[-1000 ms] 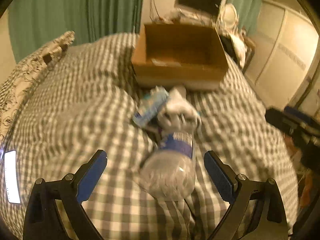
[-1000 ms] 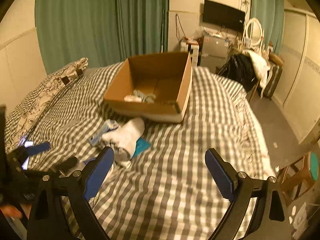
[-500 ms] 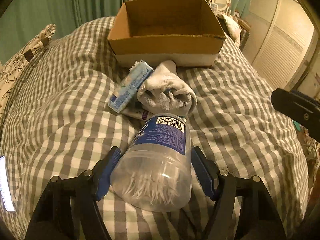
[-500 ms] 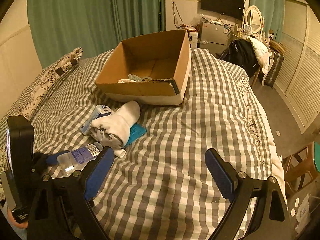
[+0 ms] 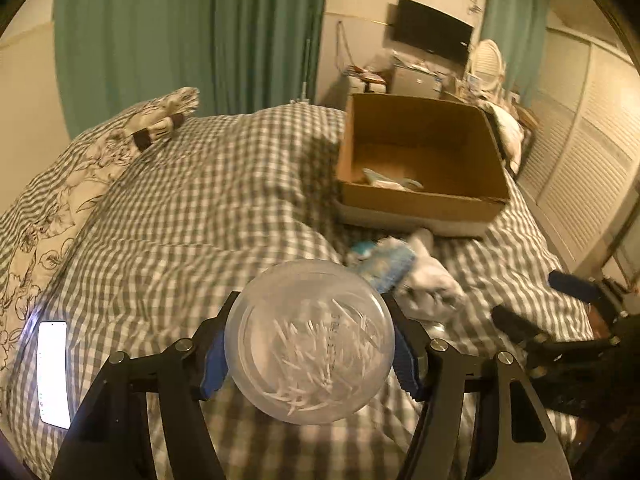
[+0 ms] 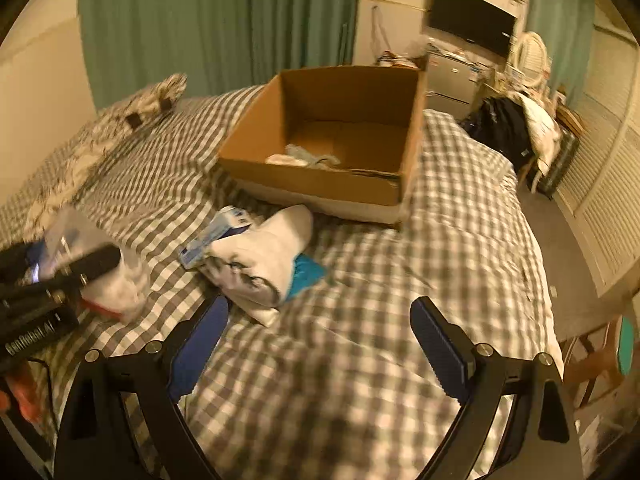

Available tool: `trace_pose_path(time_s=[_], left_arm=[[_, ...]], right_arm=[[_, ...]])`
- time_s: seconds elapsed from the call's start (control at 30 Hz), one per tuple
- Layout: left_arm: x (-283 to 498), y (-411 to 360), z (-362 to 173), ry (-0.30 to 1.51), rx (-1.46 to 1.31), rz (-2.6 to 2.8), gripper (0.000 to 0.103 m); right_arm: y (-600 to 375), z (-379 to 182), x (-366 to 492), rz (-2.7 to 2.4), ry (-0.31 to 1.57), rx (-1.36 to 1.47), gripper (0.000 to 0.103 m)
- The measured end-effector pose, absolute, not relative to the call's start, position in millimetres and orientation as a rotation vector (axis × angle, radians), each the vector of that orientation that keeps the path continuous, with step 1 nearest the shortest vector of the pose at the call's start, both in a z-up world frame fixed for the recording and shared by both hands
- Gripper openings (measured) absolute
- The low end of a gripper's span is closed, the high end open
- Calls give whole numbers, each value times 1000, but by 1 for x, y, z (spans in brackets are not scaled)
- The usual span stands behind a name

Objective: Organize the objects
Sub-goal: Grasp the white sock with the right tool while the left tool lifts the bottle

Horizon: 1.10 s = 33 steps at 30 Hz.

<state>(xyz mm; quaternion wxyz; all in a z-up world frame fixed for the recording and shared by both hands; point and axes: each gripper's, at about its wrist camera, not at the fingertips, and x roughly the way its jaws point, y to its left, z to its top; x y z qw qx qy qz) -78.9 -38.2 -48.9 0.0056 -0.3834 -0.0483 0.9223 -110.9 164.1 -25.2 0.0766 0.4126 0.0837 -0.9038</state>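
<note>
Bottle first: the clear plastic bottle with white sticks loose inside (image 5: 310, 342) sits clamped between the blue-padded fingers (image 5: 404, 354) of the left gripper (image 5: 310, 350), its round base turned straight at the left wrist camera, so its long axis runs forward along the fingers, away from the hand. In the right wrist view the same bottle (image 6: 100, 268) appears raised off the grey-and-white checked bedcover (image 6: 360, 340), red cap pointing down and toward the middle of the bed.

Ahead and to the right of the held bottle stands the open brown cardboard box (image 5: 424, 164), with a few pale items already on its floor. I'd judge the coming move is a carry forward and rightward, over the small pile below the box: a white rolled cloth (image 6: 264, 264), a pale blue packet (image 6: 212, 236) and a teal flat piece (image 6: 306, 274). The bottle needs to clear the near wall of the box before release.

The right gripper (image 6: 320, 340) hangs with its fingers spread wide and nothing between them, nearer to that pile than the left.

Half a second ago the bottle lay flat on the bedcover, label up, with the left fingers just closing around its lower body; now it is lifted and seen end-on, and the camera's view has swung up to take in the room.
</note>
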Motion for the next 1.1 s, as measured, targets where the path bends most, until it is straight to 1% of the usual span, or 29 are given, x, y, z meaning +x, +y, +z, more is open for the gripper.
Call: trace_pose_path(time_s=[0.2, 0.37, 0.43, 0.47, 0.5, 0.53, 0.6, 0.7, 0.87, 1.1], left_arm=[[-88, -60, -51, -189, -1160, 2929, 67], [-97, -68, -59, -216, -1189, 2920, 67], [-98, -69, -61, -222, -1205, 2911, 67], [-98, -69, -62, -224, -1207, 2909, 67], [-98, -68, -61, -223, -1205, 2909, 67], [-97, -67, -60, -220, -1202, 2911, 67], [-94, -65, -57, -214, -1194, 2916, 67], [-89, -61, -51, -215, -1183, 2909, 67], [-82, -51, -34, -224, -1136, 2892, 66], [-91, -30, 1, -226, -1027, 2883, 66]], right_arm=[[124, -58, -148, -2613, 369, 1318, 93], [103, -85, -173, -2550, 454, 1388, 92], [101, -91, -180, -2532, 450, 1412, 82], [100, -92, -181, -2518, 443, 1419, 71], [100, -92, -180, -2522, 454, 1418, 65], [100, -91, -179, -2530, 467, 1407, 62], [101, -86, -172, -2542, 472, 1379, 54], [109, -74, -159, -2562, 444, 1348, 50], [130, -36, -132, -2600, 357, 1250, 47], [147, 29, -113, -2680, 307, 1039, 46]])
